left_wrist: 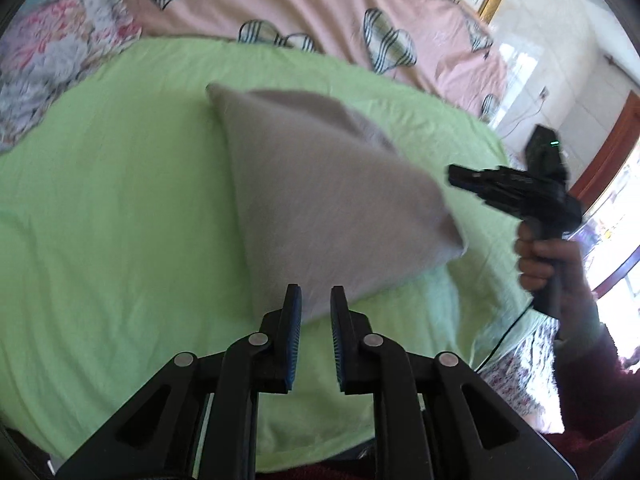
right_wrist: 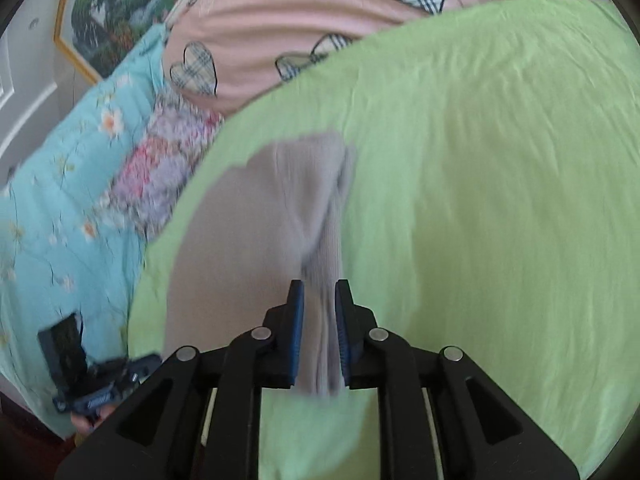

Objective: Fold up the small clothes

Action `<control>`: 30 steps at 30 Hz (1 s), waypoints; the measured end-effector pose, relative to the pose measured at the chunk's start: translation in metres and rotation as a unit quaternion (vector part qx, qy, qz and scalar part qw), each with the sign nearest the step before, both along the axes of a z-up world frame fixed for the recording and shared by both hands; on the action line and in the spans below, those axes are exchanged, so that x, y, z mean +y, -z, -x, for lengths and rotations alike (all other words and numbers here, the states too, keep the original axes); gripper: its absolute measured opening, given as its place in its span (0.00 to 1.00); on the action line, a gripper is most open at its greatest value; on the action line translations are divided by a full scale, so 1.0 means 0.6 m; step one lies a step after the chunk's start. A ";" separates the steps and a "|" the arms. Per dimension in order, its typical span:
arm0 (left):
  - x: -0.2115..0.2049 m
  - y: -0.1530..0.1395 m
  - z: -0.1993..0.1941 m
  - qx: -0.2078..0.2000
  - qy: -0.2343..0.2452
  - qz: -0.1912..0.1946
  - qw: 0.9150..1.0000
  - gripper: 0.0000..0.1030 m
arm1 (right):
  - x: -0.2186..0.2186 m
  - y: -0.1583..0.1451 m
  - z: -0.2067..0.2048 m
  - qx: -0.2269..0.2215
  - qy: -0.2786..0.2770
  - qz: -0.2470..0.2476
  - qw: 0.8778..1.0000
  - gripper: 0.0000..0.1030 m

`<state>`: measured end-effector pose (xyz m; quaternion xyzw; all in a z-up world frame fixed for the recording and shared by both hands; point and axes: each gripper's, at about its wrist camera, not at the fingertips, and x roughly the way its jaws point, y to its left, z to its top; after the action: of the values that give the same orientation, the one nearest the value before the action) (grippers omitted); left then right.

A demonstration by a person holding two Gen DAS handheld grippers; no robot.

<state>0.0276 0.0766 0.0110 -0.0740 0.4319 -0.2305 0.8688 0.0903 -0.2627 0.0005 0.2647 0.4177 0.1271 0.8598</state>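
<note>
While the grey garment (left_wrist: 332,200) lies folded on the green sheet (left_wrist: 120,208) spread over the bed, both tools hang just above it, and what matters for the coming move is how the cloth sits against each of them. Seen from the left hand-held gripper (left_wrist: 316,304), the garment stretches straight ahead, its long axis running away from the jaws toward the pink heart-patterned quilt (left_wrist: 320,8), with the near edge right under the fingertips; the jaws stand a little apart and nothing is between the pads, so I read it as empty. The right hand-held gripper (right_wrist: 320,300) is the closer of the two to the cloth: a ribbed fold of the garment (right_wrist: 280,216) runs up between its blue pads (right_wrist: 297,320), lengthwise along the direction it points. Its jaws are slightly spread, and the cloth seems to hang loose between them rather than being pinched, though motion blur makes that hard to be sure of. From the left camera that same tool appears off to the right of the garment, held in a hand (left_wrist: 540,256) in a dark red sleeve. My guess is that one fold is laid, and any next grasp would best take the near edge, which both reach.
</note>
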 end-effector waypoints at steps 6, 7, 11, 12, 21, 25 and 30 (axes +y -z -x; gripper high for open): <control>-0.038 -0.010 -0.068 -0.002 0.000 0.029 1.000 0.21 | 0.000 0.040 -0.117 0.030 -0.003 -0.055 0.998 0.39; -0.051 -0.005 -0.077 0.000 0.013 0.032 0.999 0.21 | 0.006 0.049 -0.133 0.038 -0.007 -0.053 0.998 0.39; -0.093 0.041 -0.107 0.037 0.037 -0.003 0.999 0.21 | 0.024 0.074 -0.171 0.061 -0.034 -0.050 0.996 0.14; -0.097 0.052 -0.108 0.045 0.036 -0.011 0.998 0.21 | 0.031 0.070 -0.178 0.057 -0.040 -0.027 0.997 0.11; -0.109 0.072 -0.096 0.042 0.045 -0.037 0.997 0.19 | 0.048 0.089 -0.212 0.042 -0.036 0.067 0.996 0.07; -0.101 0.058 -0.096 0.047 0.043 -0.022 0.998 0.22 | 0.030 0.056 -0.175 0.026 0.012 0.063 0.998 0.15; -0.075 0.006 -0.070 0.008 0.036 0.009 0.999 0.33 | 0.042 -0.022 -0.090 -0.024 0.006 0.041 0.999 0.15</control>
<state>0.0698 0.0314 0.0074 -0.0685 0.4393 -0.2648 0.8557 0.1441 -0.2372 0.0138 0.2286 0.4002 0.1108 0.8805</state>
